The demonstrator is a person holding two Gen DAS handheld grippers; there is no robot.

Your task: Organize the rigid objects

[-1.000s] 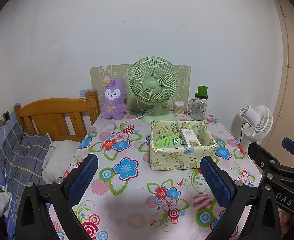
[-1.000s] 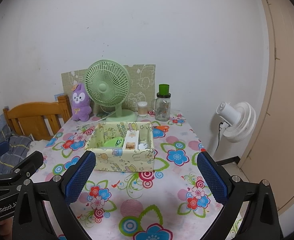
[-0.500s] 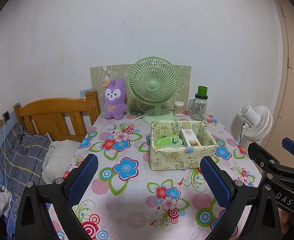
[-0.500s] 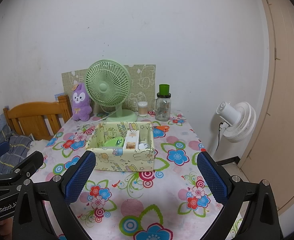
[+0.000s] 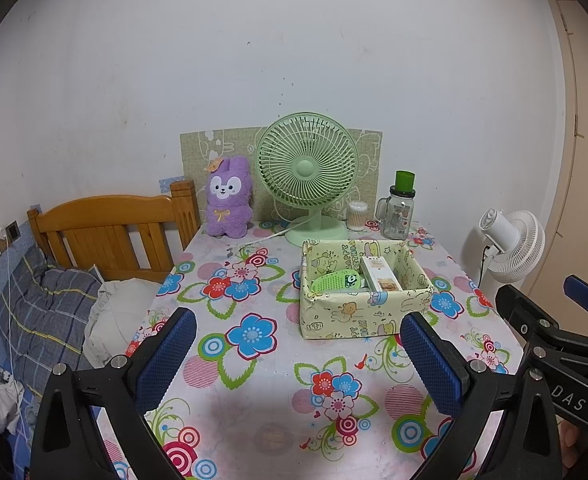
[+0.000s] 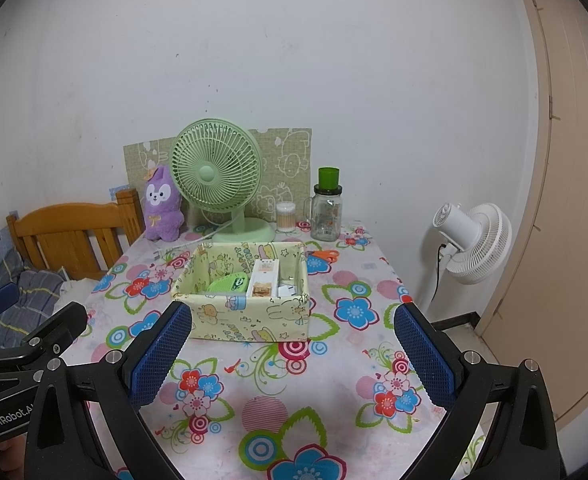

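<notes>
- The left gripper (image 5: 298,354) is held above the near part of the table, its blue-padded fingers (image 5: 165,356) spread wide apart with nothing between them.
- The right gripper (image 6: 292,350) is beside it, likewise spread wide and empty; its blue pads (image 6: 424,356) frame the tablecloth and the near wall of the box.
- Each gripper shows at the edge of the other's view, so the two sit side by side, apart from one another.
- Just beyond the fingertips, toward the table's right half, stands the yellow cartoon-print storage box (image 6: 250,320), not touched by either gripper.
- Inside the box lie a green perforated thing with a panda sticker (image 5: 334,282) on the left, a long white carton (image 5: 379,274) in the middle, and some small white items (image 6: 288,288) on the right that I cannot make out.
- Behind the box's right corner, orange-handled scissors (image 6: 326,255) lie flat on the floral tablecloth (image 5: 254,360).
- Along the wall stand a purple plush rabbit (image 5: 228,196), a green desk fan (image 5: 308,172), a tub of cotton swabs (image 5: 357,216) and a glass mug jar with a green lid (image 5: 400,212).
- Off the table, a white floor fan (image 6: 474,240) stands to the right and a wooden headboard (image 5: 110,228) with bedding to the left.
</notes>
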